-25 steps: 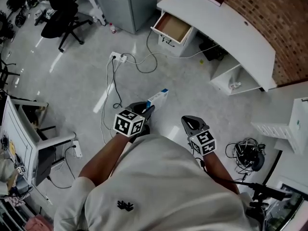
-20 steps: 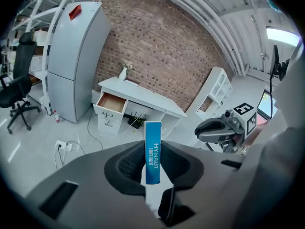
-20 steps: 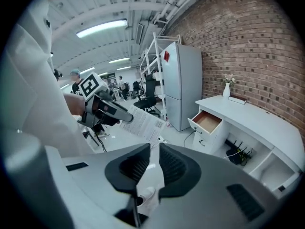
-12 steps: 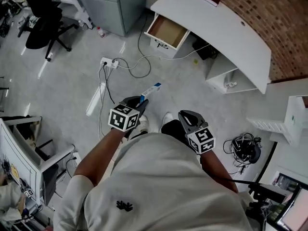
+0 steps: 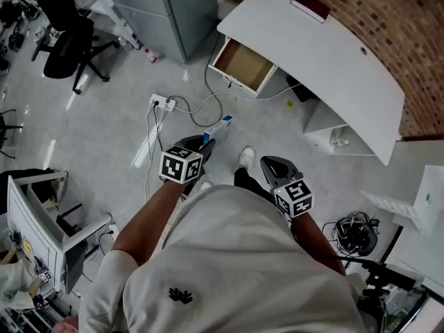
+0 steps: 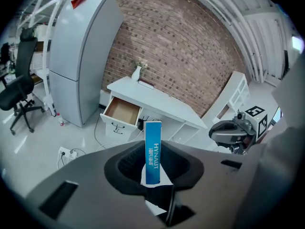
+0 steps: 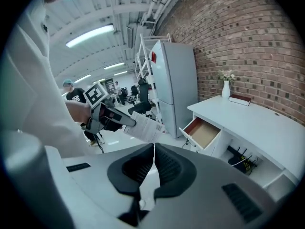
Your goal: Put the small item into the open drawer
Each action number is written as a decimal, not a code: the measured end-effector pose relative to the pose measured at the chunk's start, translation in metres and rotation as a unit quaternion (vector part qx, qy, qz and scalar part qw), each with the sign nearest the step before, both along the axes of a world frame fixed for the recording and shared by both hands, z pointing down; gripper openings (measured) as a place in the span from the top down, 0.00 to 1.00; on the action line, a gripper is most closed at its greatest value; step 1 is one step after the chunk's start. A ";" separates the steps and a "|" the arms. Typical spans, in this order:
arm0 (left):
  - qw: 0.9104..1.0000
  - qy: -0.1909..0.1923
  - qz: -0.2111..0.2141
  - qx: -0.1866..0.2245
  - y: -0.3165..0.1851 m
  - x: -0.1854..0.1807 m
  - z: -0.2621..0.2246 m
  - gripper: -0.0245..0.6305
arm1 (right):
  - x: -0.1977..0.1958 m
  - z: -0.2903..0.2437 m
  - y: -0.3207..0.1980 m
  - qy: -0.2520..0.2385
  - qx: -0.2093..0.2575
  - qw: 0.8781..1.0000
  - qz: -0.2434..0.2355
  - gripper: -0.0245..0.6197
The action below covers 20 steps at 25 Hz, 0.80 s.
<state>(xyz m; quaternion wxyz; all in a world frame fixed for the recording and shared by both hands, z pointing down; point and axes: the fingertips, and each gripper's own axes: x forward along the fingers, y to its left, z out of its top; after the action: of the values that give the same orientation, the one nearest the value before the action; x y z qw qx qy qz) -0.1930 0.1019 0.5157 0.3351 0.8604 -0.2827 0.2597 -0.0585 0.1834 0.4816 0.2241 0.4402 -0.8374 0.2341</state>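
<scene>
A narrow blue and white box (image 6: 153, 150) stands upright between the jaws of my left gripper (image 6: 153, 168), which is shut on it. From the head view the box (image 5: 219, 129) sticks out ahead of the left gripper (image 5: 196, 146), over the grey floor. The open drawer (image 5: 243, 64) with its brown bottom juts from the white desk (image 5: 326, 61) some way ahead; both gripper views show the drawer (image 6: 122, 110) (image 7: 205, 130). My right gripper (image 7: 152, 162) is shut with nothing in it, and sits right of the box (image 5: 274, 166).
A grey fridge (image 6: 78, 51) stands left of the desk by the brick wall. A power strip with cables (image 5: 166, 104) lies on the floor between me and the drawer. A black office chair (image 5: 66, 44) is far left. A white vase (image 7: 226, 89) and a red book (image 7: 239, 98) sit on the desktop.
I have stepped a little closer to the desk; the drawer sits nearer in the head view. The left gripper still holds the box, and a white shoe now shows below.
</scene>
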 end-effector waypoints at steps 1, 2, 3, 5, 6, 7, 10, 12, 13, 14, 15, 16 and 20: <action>1.000 -0.001 -0.006 0.000 -0.014 0.011 0.000 0.82 | 0.010 -0.003 -0.015 -0.002 0.002 1.000 -0.008 0.91; 1.000 -0.002 -0.012 0.000 -0.029 0.021 0.000 0.82 | 0.018 -0.005 -0.031 -0.004 0.005 1.000 -0.017 0.91; 1.000 -0.004 -0.019 -0.001 -0.045 0.031 0.001 0.82 | 0.028 -0.007 -0.046 -0.006 0.008 1.000 -0.025 0.91; 0.999 -0.009 -0.035 -0.005 -0.074 0.050 0.004 0.82 | 0.050 -0.008 -0.074 -0.010 0.007 0.999 -0.036 0.91; 0.999 -0.013 -0.043 -0.007 -0.088 0.060 0.006 0.82 | 0.064 -0.006 -0.085 -0.012 0.005 0.999 -0.040 0.91; 0.999 -0.017 -0.049 -0.009 -0.101 0.070 0.009 0.82 | 0.079 -0.003 -0.094 -0.012 0.002 0.999 -0.042 0.91; 0.997 -0.030 -0.068 -0.015 -0.139 0.095 0.021 0.82 | 0.121 0.011 -0.118 -0.011 -0.009 0.999 -0.044 0.91; 0.995 -0.036 -0.086 -0.024 -0.165 0.104 0.028 0.82 | 0.141 0.020 -0.131 -0.011 -0.017 0.999 -0.042 0.91; 0.994 -0.038 -0.096 -0.031 -0.177 0.108 0.032 0.82 | 0.148 0.023 -0.136 -0.013 -0.023 0.999 -0.040 0.91; 0.993 -0.040 -0.105 -0.040 -0.187 0.111 0.037 0.82 | 0.153 0.024 -0.140 -0.017 -0.029 0.999 -0.038 0.91; 0.992 -0.042 -0.113 -0.047 -0.199 0.113 0.043 0.82 | 0.156 0.026 -0.145 -0.021 -0.035 0.999 -0.036 0.91; 0.990 -0.044 -0.120 -0.052 -0.212 0.114 0.049 0.82 | 0.159 0.028 -0.151 -0.025 -0.040 0.998 -0.033 0.91; 0.986 -0.050 -0.141 -0.072 -0.272 0.114 0.079 0.82 | 0.163 0.036 -0.184 -0.027 -0.050 0.998 -0.014 0.91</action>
<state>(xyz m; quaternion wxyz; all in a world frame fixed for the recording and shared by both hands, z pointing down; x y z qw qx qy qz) -0.0794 -0.1698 0.5946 0.4150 0.7715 -0.3984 0.2716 0.1042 -0.0002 0.5172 0.2263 0.4105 -0.8363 0.2845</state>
